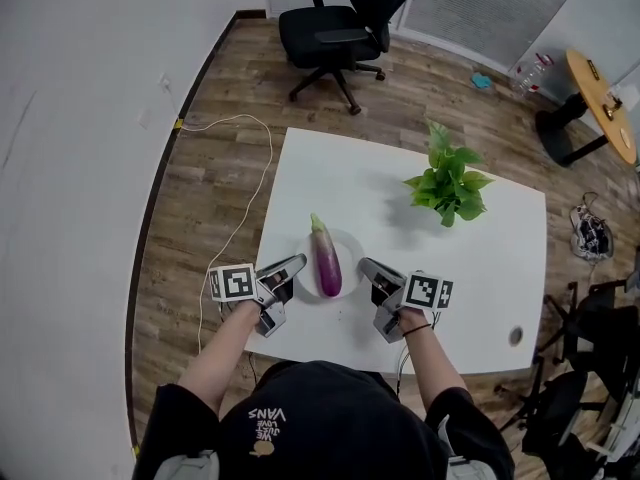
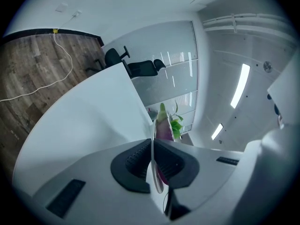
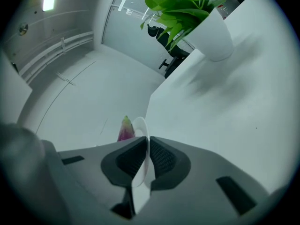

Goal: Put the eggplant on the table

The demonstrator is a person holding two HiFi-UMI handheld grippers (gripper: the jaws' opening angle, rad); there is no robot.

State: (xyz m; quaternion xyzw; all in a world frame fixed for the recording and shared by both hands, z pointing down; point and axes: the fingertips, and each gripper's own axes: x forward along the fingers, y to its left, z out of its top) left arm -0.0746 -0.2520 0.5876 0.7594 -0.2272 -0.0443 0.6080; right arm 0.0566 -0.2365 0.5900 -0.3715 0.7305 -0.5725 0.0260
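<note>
Holding the plate (image 1: 347,245) by its rim: left tool (image 1: 288,276) clamped at 9 o'clock, right tool (image 1: 372,274) clamped at 3 o'clock. The eggplant (image 1: 326,258) lay loose along the plate's middle, over the bench (image 1: 420,318) near its 6 o'clock edge.

Risks judged:
- Uneven tilt between hands would roll it off.
- The thin rim might slip from either grip.

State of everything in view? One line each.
eggplant: lying on the plate
plate: gripped on both sides of its rim
left gripper: shut on plate
right gripper: shut on plate
plant: upright on the table
chair: empty
</note>
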